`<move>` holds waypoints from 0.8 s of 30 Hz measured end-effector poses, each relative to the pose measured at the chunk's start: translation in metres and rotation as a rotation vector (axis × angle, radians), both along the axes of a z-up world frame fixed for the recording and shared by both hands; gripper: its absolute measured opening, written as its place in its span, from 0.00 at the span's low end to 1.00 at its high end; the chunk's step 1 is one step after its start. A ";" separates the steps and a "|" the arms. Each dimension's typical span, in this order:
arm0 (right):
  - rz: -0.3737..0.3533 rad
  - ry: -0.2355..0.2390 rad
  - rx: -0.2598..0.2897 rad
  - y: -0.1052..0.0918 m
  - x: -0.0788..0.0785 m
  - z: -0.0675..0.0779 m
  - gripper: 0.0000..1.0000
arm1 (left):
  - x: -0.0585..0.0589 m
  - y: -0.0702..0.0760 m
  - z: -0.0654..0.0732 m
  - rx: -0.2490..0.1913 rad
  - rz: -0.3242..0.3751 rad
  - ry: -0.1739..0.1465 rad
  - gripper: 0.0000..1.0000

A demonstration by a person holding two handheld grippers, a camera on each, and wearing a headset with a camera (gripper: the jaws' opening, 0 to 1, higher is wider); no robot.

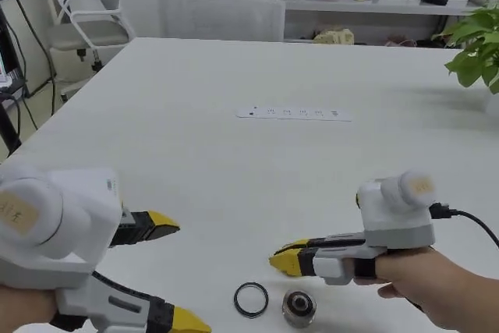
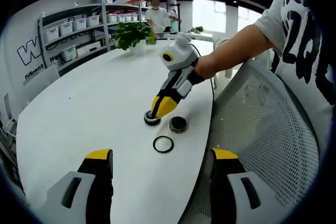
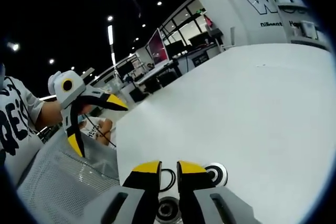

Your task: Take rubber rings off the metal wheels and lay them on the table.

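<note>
Three small things lie close together by the near edge of the big white desk [image 1: 234,169], the edge where the person stands. One is a thin black rubber ring [image 1: 251,299], lying flat and loose. Just beside it sits a small round silver metal wheel [image 1: 299,307], flat too, with its hole up. A second round metal wheel with a dark rim [image 2: 152,119] sits a bit farther in from the edge, near the other two.

The right gripper [image 2: 164,107] is much the nearer one. In the left gripper view its yellow tips point down right at the wheel with the dark rim. I cannot tell if they touch it or hang just above it. In the right gripper view that wheel lies just beside one jaw tip, not between the jaws. The jaws are nearly together, with a thin gap, and hold nothing.

The left gripper [image 1: 178,273] is by the same edge, to the left of the ring. Its jaws are wide apart and hold nothing.

I think the dark rim is a rubber ring not yet taken off. The right gripper would need to open a little and pinch that rim.
</note>
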State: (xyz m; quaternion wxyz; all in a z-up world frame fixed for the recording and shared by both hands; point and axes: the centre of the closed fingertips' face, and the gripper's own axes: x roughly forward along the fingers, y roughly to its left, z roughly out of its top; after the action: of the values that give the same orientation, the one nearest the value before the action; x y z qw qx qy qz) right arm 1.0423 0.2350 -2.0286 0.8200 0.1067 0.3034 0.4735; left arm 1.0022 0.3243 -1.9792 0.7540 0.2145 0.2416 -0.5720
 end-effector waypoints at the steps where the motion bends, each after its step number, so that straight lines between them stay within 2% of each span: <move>1: -0.005 -0.003 0.006 -0.001 0.001 0.002 0.09 | 0.001 0.000 0.001 -0.002 0.001 0.001 0.73; 13: -0.038 -0.027 0.012 -0.015 0.004 0.008 0.10 | 0.008 -0.003 0.003 0.002 0.003 -0.004 0.72; 24: -0.070 -0.051 -0.017 -0.034 0.006 0.006 0.12 | 0.020 -0.010 0.003 0.013 -0.005 -0.009 0.72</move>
State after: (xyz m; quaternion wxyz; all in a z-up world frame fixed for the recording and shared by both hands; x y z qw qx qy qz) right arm 1.0488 0.2007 -2.0226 0.8445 0.0981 0.2826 0.4442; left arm 1.0221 0.3139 -1.9759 0.7522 0.2224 0.2414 -0.5713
